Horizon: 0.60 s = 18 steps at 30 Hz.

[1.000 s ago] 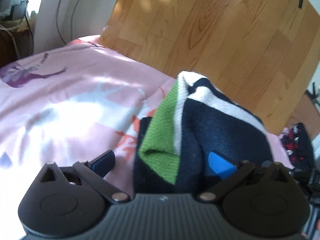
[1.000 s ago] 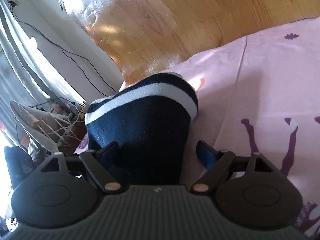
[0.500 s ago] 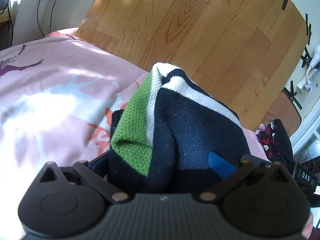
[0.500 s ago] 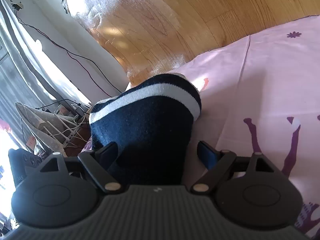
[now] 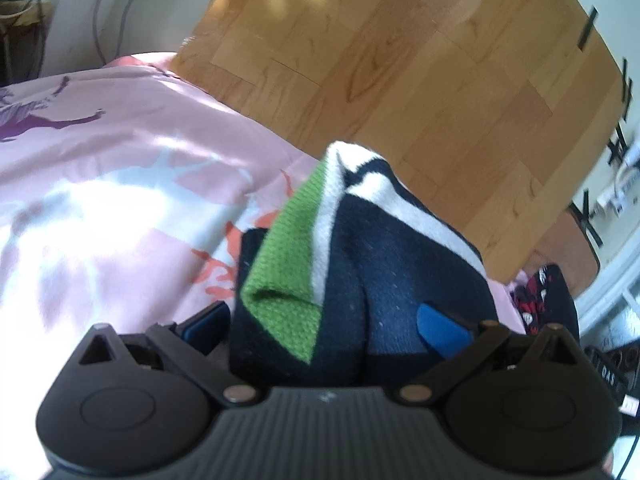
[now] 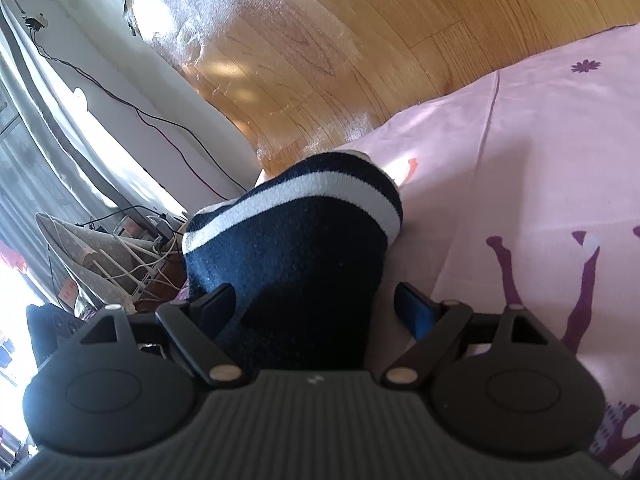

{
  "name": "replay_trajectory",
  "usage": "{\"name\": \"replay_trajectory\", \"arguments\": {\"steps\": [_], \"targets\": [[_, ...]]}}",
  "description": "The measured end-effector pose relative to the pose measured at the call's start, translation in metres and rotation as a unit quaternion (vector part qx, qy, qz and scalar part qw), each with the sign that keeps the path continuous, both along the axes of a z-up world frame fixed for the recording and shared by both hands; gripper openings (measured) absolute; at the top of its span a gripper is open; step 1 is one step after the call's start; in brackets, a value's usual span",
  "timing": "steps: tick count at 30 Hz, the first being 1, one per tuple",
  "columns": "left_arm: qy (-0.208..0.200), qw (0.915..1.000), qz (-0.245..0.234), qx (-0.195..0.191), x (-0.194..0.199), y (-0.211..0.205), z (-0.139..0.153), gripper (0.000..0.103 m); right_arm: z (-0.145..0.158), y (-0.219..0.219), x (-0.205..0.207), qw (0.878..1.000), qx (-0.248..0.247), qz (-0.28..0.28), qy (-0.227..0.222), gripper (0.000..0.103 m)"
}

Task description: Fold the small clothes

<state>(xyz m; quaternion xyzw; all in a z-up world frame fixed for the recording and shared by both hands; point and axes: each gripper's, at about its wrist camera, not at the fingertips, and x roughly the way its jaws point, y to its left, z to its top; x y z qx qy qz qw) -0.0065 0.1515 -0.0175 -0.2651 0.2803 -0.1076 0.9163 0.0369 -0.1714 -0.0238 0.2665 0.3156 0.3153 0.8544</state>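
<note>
Between the fingers: navy sock (image 5: 400, 280), white-striped, green patch (image 5: 288, 280); bunched, lifted over pink bedsheet (image 5: 120, 200).
Left gripper (image 5: 324, 320): jaws spread; the right blue pad (image 5: 440, 326) lies on the fabric; a true pinch is not evident.
Right gripper (image 6: 316, 304): jaws apart, sock (image 6: 296, 256) draped between, far pad clear of it.
Long axis: runs forward from each tool, striped cuff farthest.
Step advice: likely laying down; lower both ends level, cuff flat, edges aligned.
</note>
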Motion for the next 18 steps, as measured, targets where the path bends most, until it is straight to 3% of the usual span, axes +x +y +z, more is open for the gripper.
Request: {"name": "replay_trajectory", "arguments": {"steps": [8, 15, 18], "targets": [[0.002, 1.0, -0.002, 0.006, 0.002, -0.001, 0.001, 0.103, 0.0, -0.003, 0.0, 1.0, 0.009, 0.002, 0.001, 0.089], [0.003, 0.9962, -0.087, 0.005, 0.006, -0.013, 0.002, 0.103, 0.0, -0.002, 0.0, 1.0, 0.01, 0.002, 0.001, 0.089], [0.004, 0.9957, -0.092, -0.011, 0.006, -0.01, 0.001, 0.103, 0.0, -0.002, 0.0, 1.0, 0.01, 0.001, 0.001, 0.09]]}}
